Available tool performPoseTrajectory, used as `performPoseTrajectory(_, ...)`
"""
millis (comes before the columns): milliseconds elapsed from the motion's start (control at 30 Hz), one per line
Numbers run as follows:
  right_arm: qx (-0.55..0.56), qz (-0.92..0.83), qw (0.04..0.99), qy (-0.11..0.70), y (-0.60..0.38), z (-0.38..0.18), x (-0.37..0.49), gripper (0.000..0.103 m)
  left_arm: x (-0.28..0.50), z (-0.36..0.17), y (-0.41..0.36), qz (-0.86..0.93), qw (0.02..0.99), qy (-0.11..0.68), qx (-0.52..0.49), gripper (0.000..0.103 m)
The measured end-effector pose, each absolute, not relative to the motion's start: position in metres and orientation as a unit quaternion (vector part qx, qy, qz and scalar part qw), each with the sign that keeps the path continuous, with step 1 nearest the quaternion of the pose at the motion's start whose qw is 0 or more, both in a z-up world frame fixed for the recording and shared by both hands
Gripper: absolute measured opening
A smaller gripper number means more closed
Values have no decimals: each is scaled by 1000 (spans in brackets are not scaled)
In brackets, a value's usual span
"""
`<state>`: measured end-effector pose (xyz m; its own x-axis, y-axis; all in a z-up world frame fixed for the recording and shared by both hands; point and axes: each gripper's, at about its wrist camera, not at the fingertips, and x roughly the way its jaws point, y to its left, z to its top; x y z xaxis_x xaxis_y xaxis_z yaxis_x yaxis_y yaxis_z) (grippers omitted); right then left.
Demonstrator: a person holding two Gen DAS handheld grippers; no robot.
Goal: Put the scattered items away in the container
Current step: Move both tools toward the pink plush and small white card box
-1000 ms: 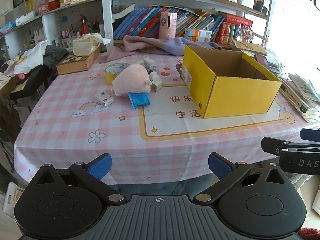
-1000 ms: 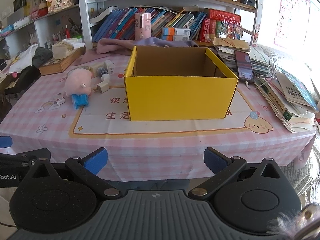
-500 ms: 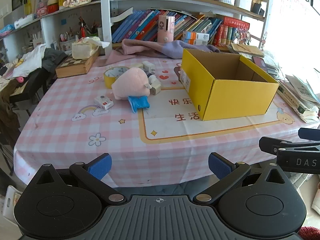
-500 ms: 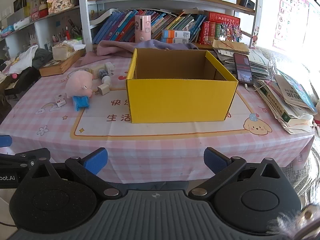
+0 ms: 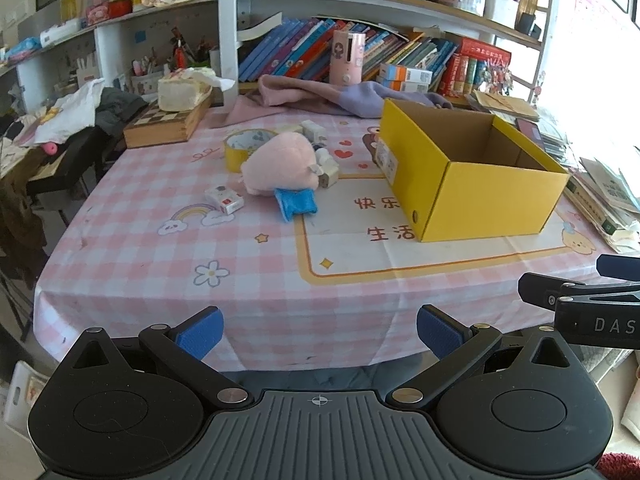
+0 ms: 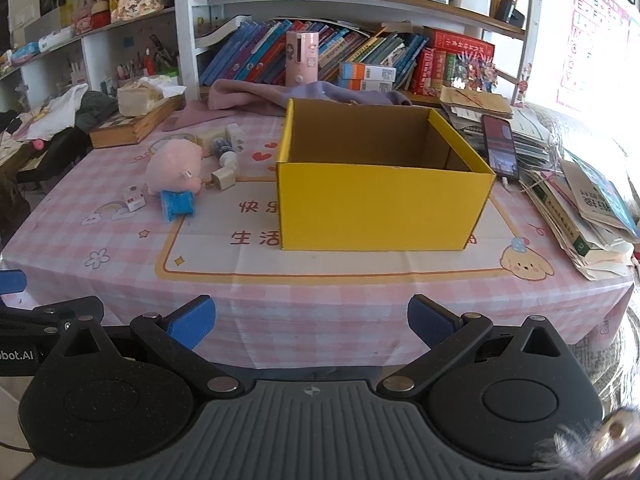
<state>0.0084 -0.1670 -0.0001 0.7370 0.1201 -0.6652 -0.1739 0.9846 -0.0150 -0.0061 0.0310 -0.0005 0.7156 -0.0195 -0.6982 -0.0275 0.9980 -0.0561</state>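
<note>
An open yellow cardboard box (image 5: 486, 194) (image 6: 380, 204) stands on the pink checked tablecloth (image 5: 168, 248); what I see of its inside looks bare. Left of it lie a pink plush pig (image 5: 280, 164) (image 6: 174, 166) with a blue part (image 5: 296, 202), a yellow tape roll (image 5: 240, 146), a small white carton (image 5: 224, 199) (image 6: 134, 198), a white plug (image 6: 222, 178) and a small bottle (image 6: 224, 150). My left gripper (image 5: 320, 330) and right gripper (image 6: 310, 320) hang open before the table's front edge, holding nothing. The right gripper's side (image 5: 580, 300) shows in the left wrist view.
Stacked books and papers (image 6: 580, 208) with a phone (image 6: 498, 146) sit right of the box. A wooden chessboard case (image 5: 168, 122) with a tissue pack, a purple cloth (image 5: 320, 96) and bookshelves (image 6: 360, 56) line the back. Clothes (image 5: 80, 108) pile up at the far left.
Both grippers have crept a little toward the table and lifted slightly; the box and items look a bit nearer and lower in view. Nothing on the table has moved.
</note>
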Motion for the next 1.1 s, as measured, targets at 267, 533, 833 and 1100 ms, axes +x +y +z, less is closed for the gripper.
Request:
performPoseTrajectory(267,-49,104,927,358,-150,-2,13,103,-11,-4,45,24,923,382,-44,103)
performPoseTrajectory(533,-57,127,923,360,-137,-4,18,103,-16,-5,55,42,920,386,-51,103)
performPoseTrajectory(833,-54,156,923,349,-128,-1,21,103,-23,2,66,61,929,358,-64,103)
performPoseTrajectory(1100,-53,179,925,330,-124,1,26,103,-21,6,66,63,939,333,-60,103)
